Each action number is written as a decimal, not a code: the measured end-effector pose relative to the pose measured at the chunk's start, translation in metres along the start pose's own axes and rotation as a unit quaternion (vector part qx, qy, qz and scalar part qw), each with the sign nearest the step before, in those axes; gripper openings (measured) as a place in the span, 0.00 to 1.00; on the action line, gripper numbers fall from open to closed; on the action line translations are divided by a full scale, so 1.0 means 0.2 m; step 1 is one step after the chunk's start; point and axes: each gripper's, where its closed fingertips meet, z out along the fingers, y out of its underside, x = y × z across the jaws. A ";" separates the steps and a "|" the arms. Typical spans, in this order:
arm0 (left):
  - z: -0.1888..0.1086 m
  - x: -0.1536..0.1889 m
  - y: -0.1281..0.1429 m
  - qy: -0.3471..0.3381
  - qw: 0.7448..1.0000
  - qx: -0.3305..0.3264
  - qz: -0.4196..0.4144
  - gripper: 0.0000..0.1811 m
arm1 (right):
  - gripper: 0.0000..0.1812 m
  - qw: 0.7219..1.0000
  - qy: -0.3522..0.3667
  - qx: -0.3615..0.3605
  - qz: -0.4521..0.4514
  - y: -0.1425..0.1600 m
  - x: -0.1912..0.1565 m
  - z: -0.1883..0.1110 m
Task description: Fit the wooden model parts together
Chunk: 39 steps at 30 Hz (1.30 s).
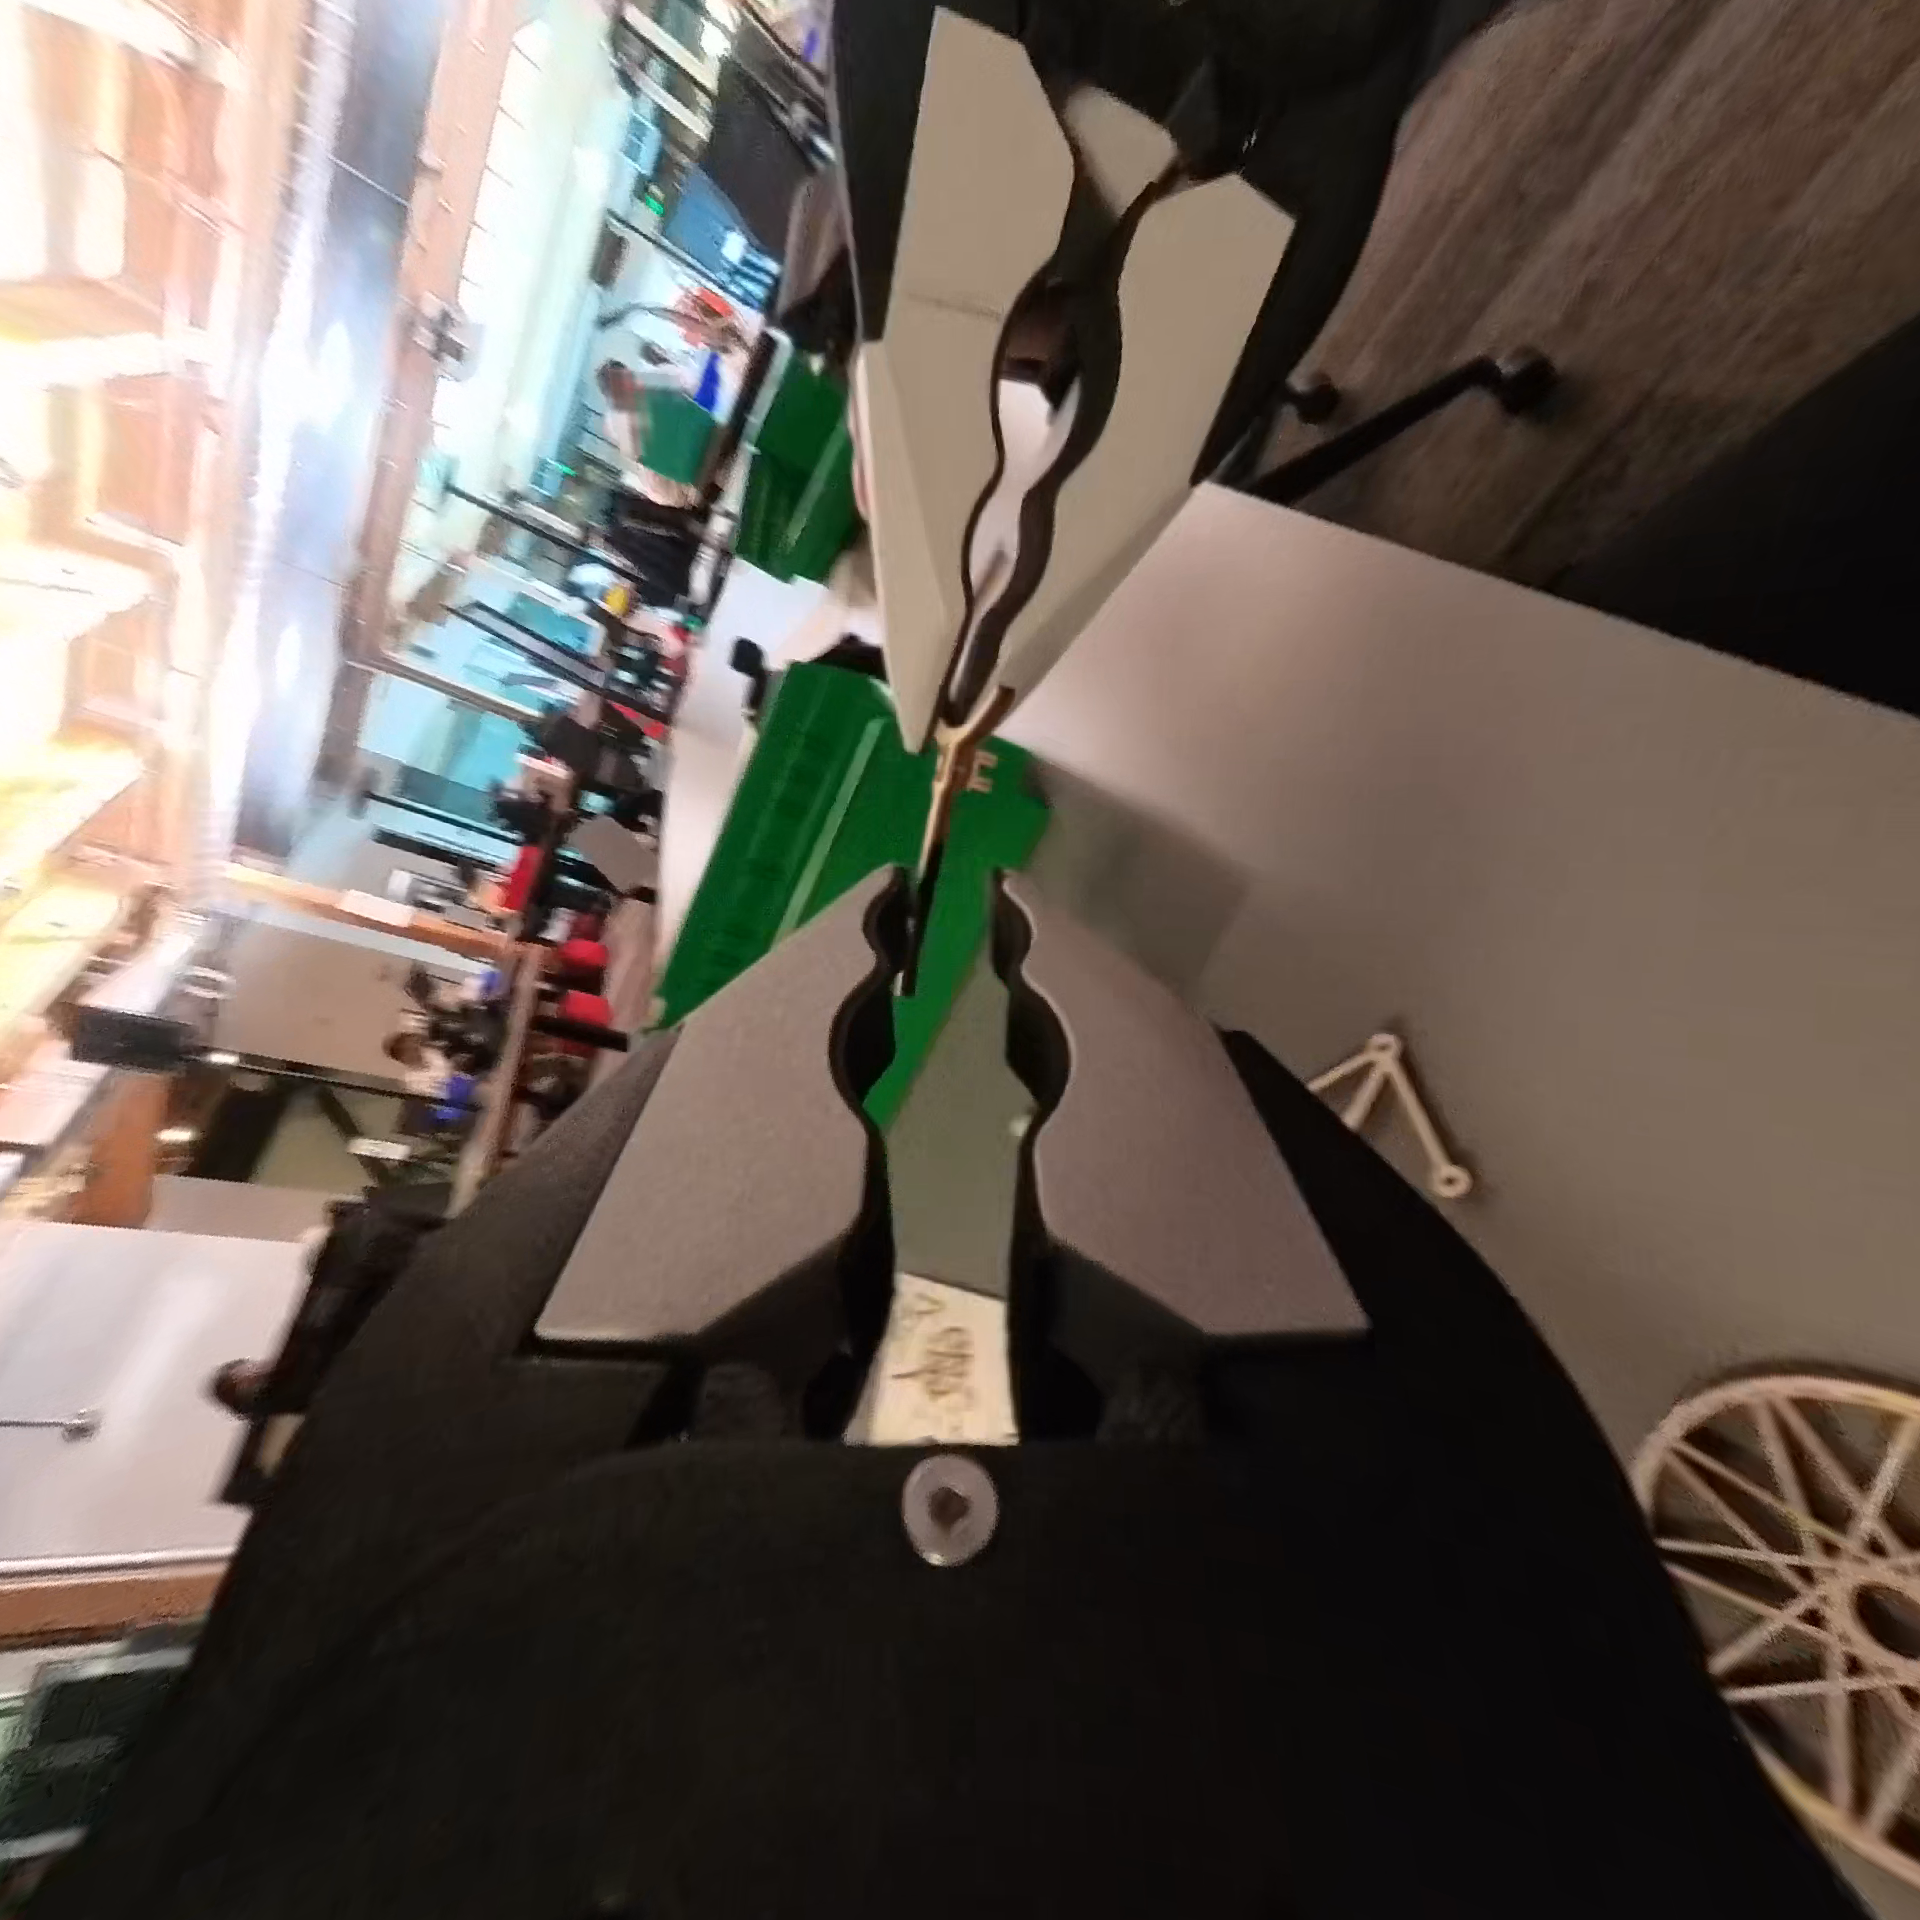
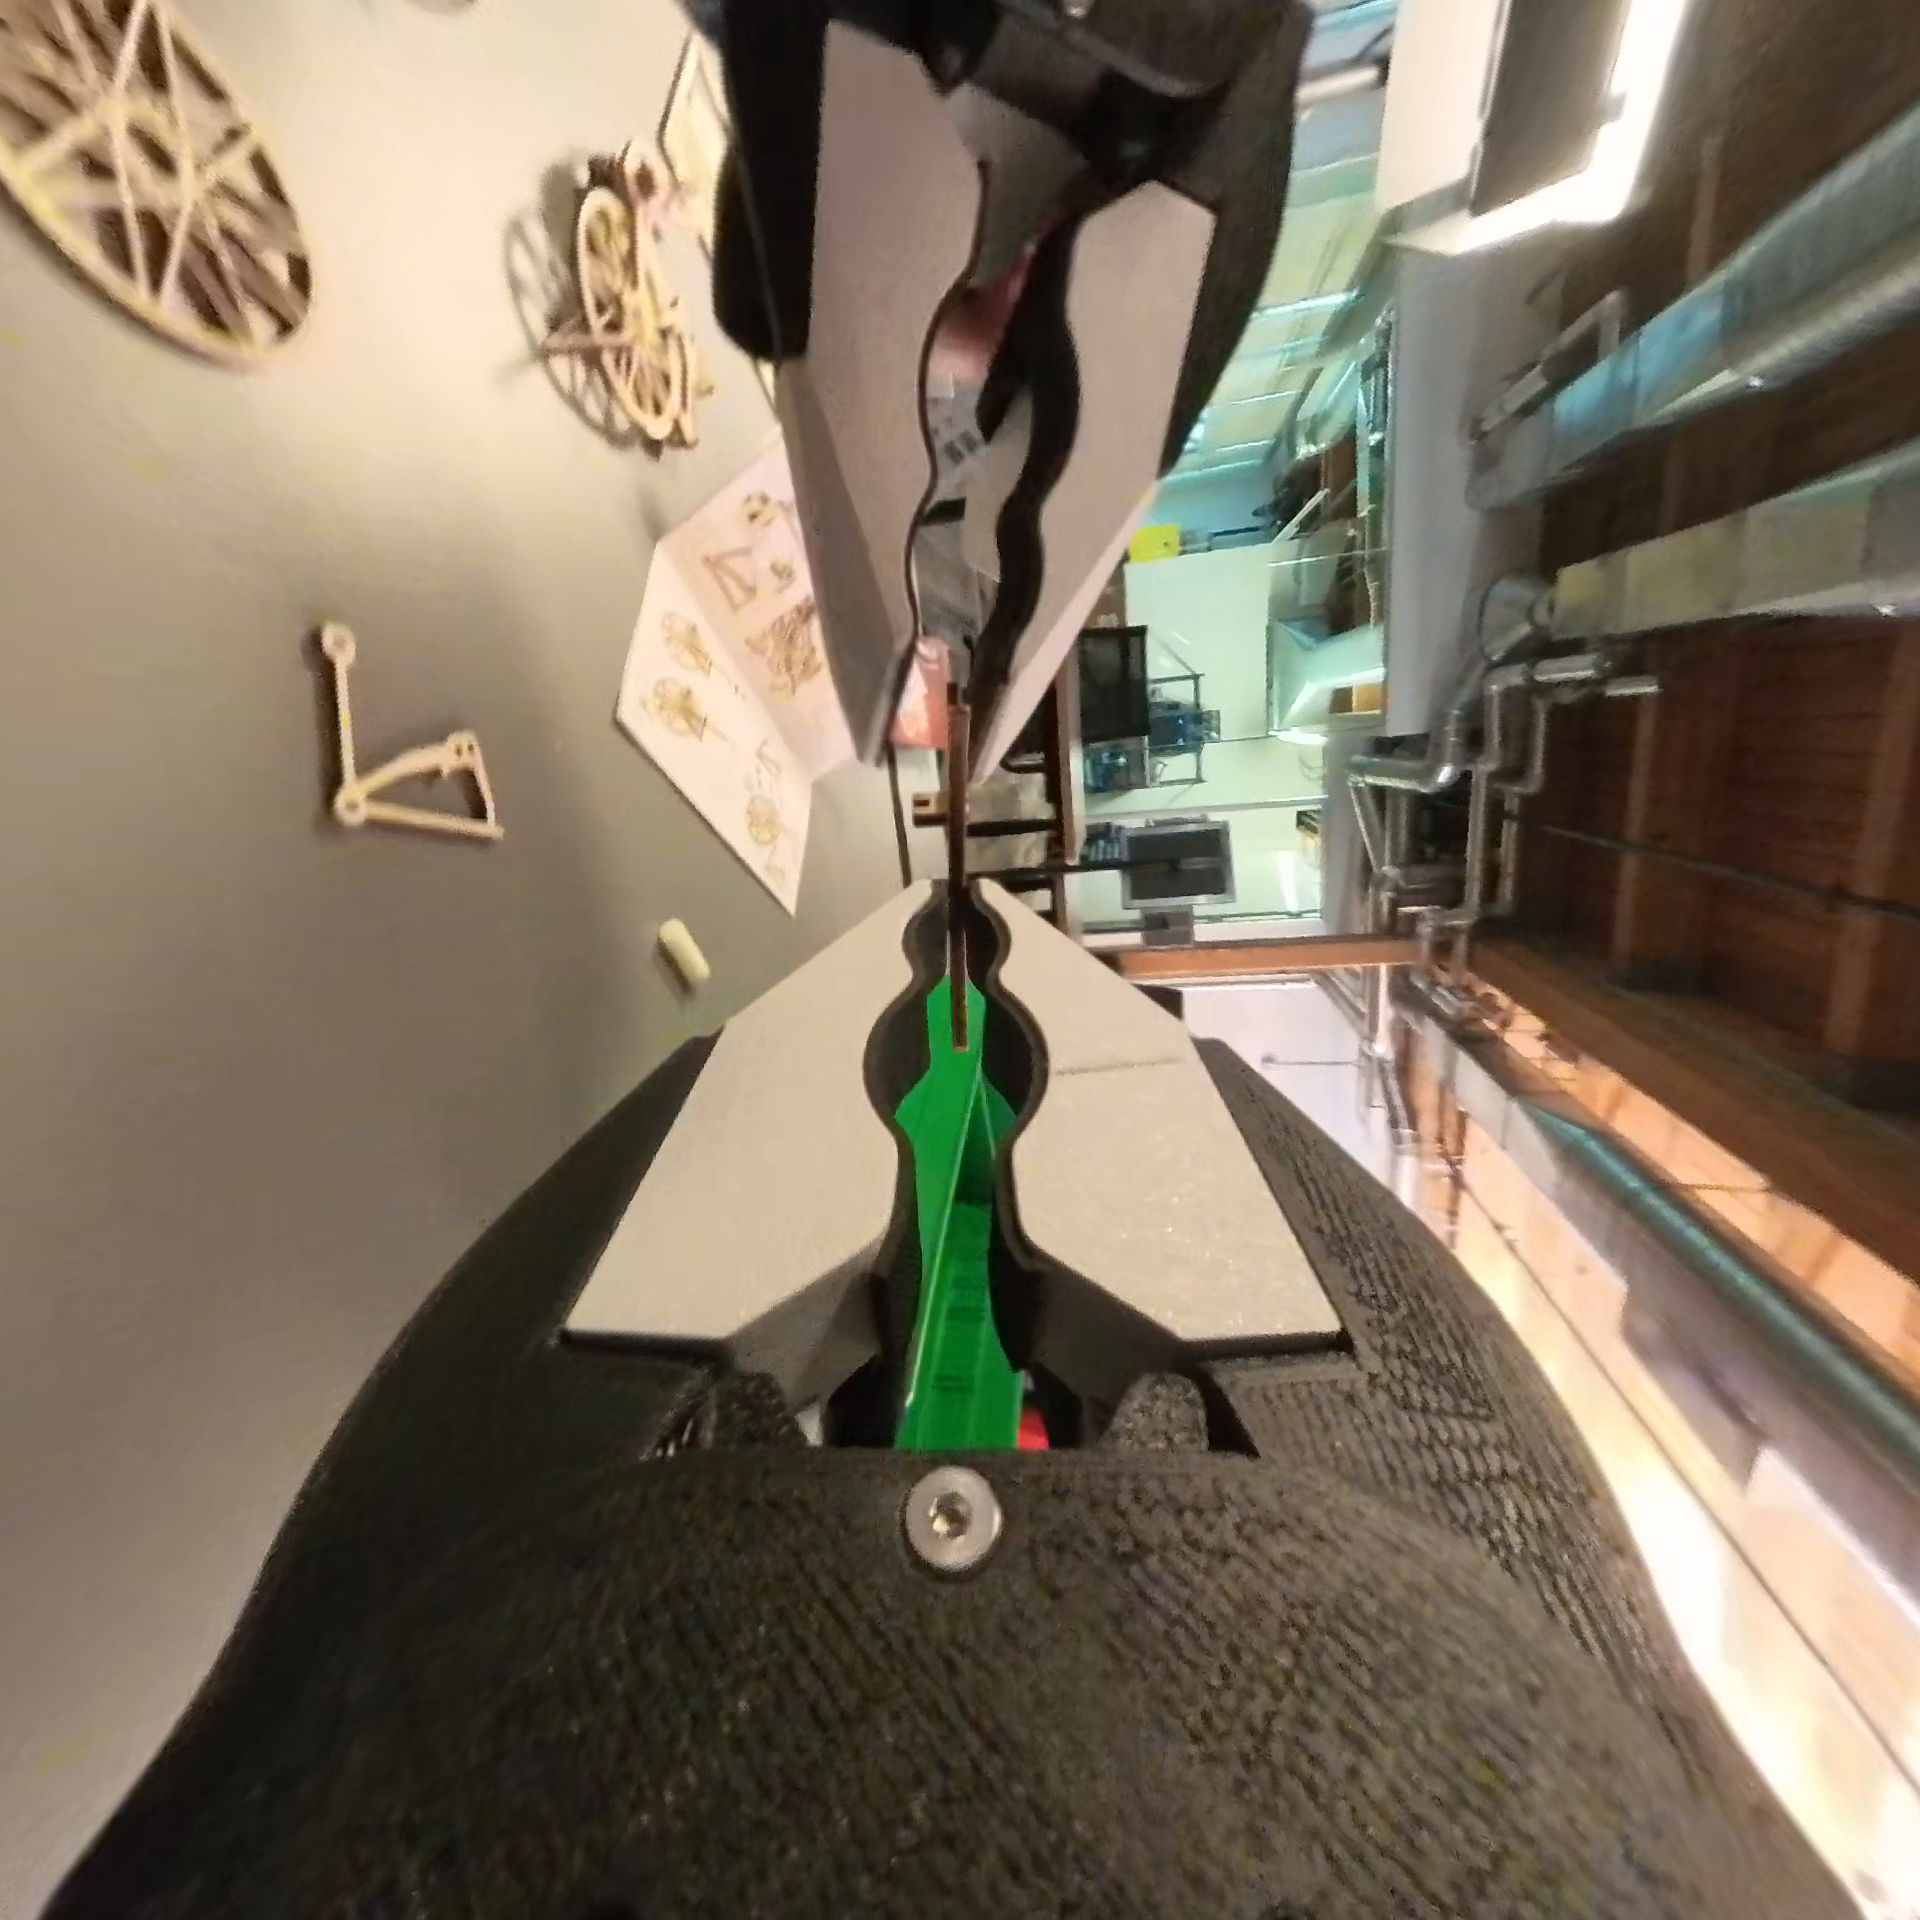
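Observation:
A thin wooden strip (image 2: 960, 831) is seen edge-on, held in the air between the two grippers. My right gripper (image 2: 958, 899) is shut on its near end. In the left wrist view the right gripper (image 1: 956, 717) comes in from the top with the strip (image 1: 943, 805) sticking out of its tips. My left gripper (image 1: 945, 899) has its fingers apart, and the strip's free end sits between them, close to the left finger. A spoked wooden wheel (image 1: 1818, 1621) and a triangular frame part (image 1: 1392, 1112) lie on the grey table.
A built wooden bicycle model (image 2: 623, 312), an instruction sheet (image 2: 727, 665) and a small pale piece (image 2: 683, 951) lie on the grey table (image 2: 260, 1039). A green crate (image 1: 810, 831) stands behind the grippers. A wooden cabinet (image 1: 1610, 260) stands beside the table. Both grippers' tips are close together, under 4 cm apart. From either gripper's tips it is about 20 centimetres to the spoked wooden wheel (image 1: 1818, 1621). Seen from the right wrist view (image 2: 216, 185) as well.

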 end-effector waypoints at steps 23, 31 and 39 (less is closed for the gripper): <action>0.32 0.55 0.23 0.345 0.895 -0.064 -0.277 0.01 | 0.00 0.991 -0.076 0.040 -0.099 0.23 -0.61 0.03; 0.35 0.55 0.28 0.361 0.878 -0.157 -0.274 0.01 | 0.05 0.928 -0.129 0.036 0.347 0.30 -0.47 -0.05; 0.37 0.55 0.28 0.390 0.849 -0.201 -0.295 0.01 | 0.00 0.766 -0.226 -0.024 0.601 0.24 -0.50 0.06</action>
